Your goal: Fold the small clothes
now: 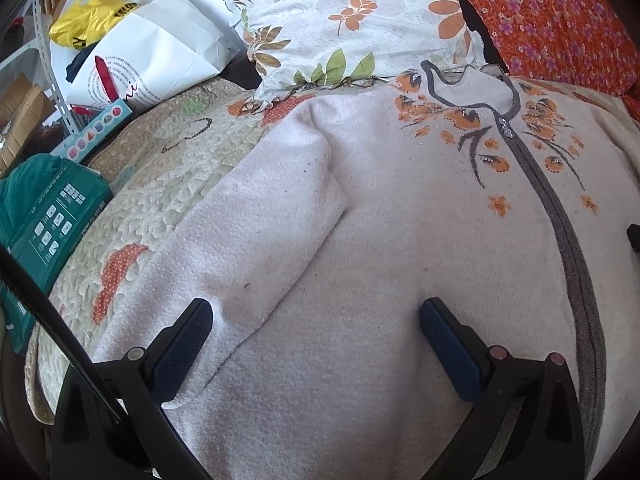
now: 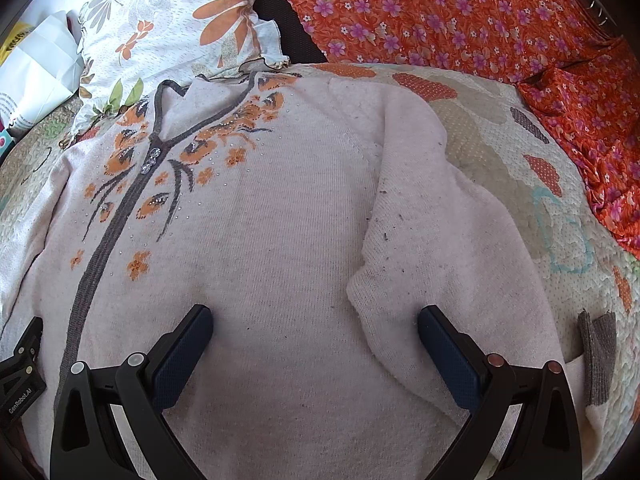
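A pale pink cardigan (image 1: 400, 220) with a grey zipper band and orange flower print lies flat, front up, on a quilted bedspread (image 1: 168, 184). It also shows in the right wrist view (image 2: 260, 220). Its left sleeve (image 1: 256, 224) is folded in along the body. Its right sleeve (image 2: 432, 240) lies along the body, grey cuff (image 2: 598, 356) at the lower right. My left gripper (image 1: 316, 316) is open and empty just above the lower body. My right gripper (image 2: 316, 324) is open and empty above the lower body beside the right sleeve.
A floral pillow (image 1: 352, 20) lies behind the collar, and orange flowered cloth (image 2: 460, 12) covers the far right. At the left edge are a green box (image 1: 52, 216), a white paper bag (image 1: 160, 48) and a yellow plastic bag (image 1: 88, 16). The left gripper's body (image 2: 20, 368) shows at the lower left in the right wrist view.
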Demonstrator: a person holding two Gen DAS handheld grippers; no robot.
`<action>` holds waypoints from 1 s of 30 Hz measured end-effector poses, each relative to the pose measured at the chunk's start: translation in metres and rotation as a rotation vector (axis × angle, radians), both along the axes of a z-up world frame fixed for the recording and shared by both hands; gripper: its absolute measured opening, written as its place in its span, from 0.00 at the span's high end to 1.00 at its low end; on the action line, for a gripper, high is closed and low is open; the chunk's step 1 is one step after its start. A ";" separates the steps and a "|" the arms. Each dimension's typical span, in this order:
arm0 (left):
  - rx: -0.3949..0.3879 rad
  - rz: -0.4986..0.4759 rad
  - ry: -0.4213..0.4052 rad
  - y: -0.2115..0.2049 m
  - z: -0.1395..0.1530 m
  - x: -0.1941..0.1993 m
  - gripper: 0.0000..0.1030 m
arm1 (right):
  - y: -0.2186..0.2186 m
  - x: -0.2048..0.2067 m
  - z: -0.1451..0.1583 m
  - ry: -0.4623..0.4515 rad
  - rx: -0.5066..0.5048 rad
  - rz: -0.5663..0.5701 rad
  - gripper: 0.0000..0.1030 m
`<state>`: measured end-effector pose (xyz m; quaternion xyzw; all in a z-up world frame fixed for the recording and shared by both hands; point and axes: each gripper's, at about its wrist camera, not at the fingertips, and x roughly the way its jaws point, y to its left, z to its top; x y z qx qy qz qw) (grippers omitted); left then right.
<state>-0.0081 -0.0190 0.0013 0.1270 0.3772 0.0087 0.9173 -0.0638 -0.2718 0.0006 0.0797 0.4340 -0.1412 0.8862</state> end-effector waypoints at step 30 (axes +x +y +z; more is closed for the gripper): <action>-0.101 0.000 -0.011 0.011 0.001 0.004 0.00 | 0.000 0.000 0.000 0.000 0.000 0.000 0.00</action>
